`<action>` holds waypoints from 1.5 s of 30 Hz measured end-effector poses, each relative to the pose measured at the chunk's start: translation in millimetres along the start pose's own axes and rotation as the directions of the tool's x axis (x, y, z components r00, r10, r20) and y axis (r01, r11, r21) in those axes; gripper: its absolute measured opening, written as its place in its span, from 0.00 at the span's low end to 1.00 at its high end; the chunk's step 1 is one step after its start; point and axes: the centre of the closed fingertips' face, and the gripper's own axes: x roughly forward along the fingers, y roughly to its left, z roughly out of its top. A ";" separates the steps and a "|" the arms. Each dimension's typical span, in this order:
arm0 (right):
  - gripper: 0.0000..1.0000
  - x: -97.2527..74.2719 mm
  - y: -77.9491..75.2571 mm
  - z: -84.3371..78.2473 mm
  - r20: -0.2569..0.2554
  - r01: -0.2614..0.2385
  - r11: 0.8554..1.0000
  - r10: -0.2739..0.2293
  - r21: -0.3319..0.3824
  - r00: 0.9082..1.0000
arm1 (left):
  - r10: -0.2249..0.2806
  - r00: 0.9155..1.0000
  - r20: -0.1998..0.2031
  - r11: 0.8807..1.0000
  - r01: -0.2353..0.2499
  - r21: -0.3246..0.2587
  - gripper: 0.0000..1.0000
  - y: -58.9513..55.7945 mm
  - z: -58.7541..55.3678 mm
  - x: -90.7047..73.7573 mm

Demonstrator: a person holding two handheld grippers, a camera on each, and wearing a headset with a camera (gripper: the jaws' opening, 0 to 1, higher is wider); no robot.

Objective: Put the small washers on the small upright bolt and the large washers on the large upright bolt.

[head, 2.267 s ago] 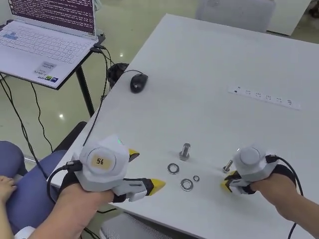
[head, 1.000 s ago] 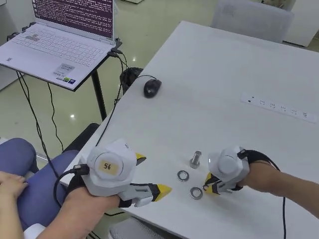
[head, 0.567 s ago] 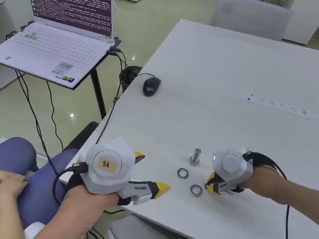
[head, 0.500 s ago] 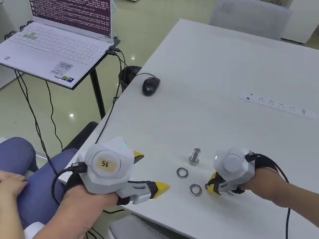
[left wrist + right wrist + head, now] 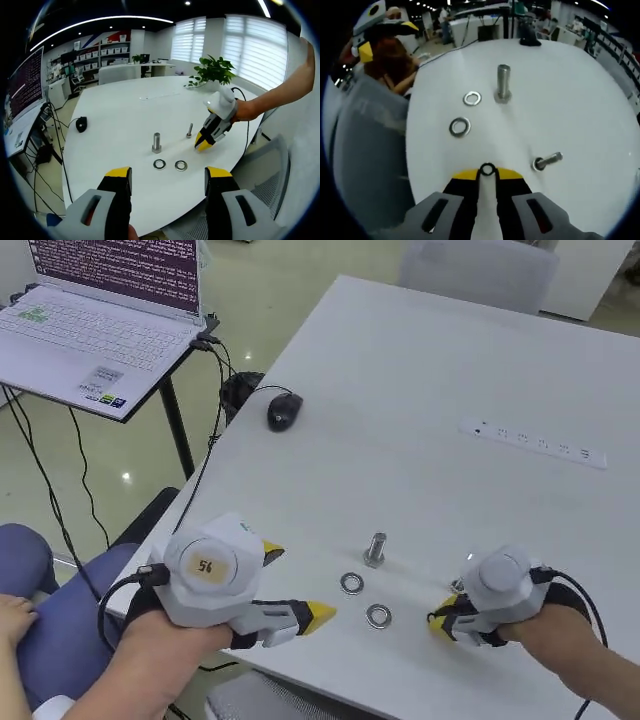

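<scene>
A small washer [image 5: 487, 169] is pinched upright at the tips of my right gripper [image 5: 487, 174], which is shut on it. That gripper [image 5: 441, 625] hovers low over the white table [image 5: 420, 390], just short of the small upright bolt [image 5: 547, 161]. The large upright bolt [image 5: 375, 549] stands further left. In front of it, two large washers [image 5: 351, 583] [image 5: 378, 616] lie flat. My left gripper [image 5: 292, 583] is at the table's near edge, left of the washers. It is open, and nothing is between its jaws [image 5: 169, 172].
A black mouse [image 5: 279, 413] and its cable lie at the table's left edge. A white power strip [image 5: 532, 443] lies at the far right. A laptop [image 5: 90, 330] sits on a stand to the left of the table. A chair [image 5: 478, 270] stands at the far end.
My right gripper has drawn back to the right, away from the large washers, with the small washer in its tips. That washer no longer lies on the table. The left gripper stays put.
</scene>
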 end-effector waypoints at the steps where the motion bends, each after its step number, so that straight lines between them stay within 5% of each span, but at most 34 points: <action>1: 0.13 -3.8 -4.2 -2.0 0.006 0.014 1.000 -0.015 0.017 1.000 | -0.001 1.000 0.000 1.000 0.001 0.002 0.58 -0.2 0.4 0.5; 11: 0.13 -39.2 -47.6 -12.0 0.043 0.124 0.985 -0.130 0.120 0.991 | -0.012 1.000 0.000 1.000 0.012 0.014 0.58 -3.8 3.4 3.2; 19: 0.13 -56.5 -63.9 5.7 0.068 0.154 0.983 -0.161 0.097 0.985 | -0.010 1.000 0.002 1.000 0.010 0.016 0.58 -4.4 4.8 2.4; 31: 0.14 -51.6 -59.4 29.4 0.016 0.102 0.992 -0.101 -0.070 0.995 | -0.013 1.000 0.003 1.000 0.013 0.016 0.58 -7.5 5.1 3.2; 45: 0.14 -44.0 -57.6 32.2 -0.026 0.083 0.990 -0.087 -0.115 0.996 | -0.004 1.000 0.006 1.000 0.004 0.014 0.58 -3.6 6.4 1.2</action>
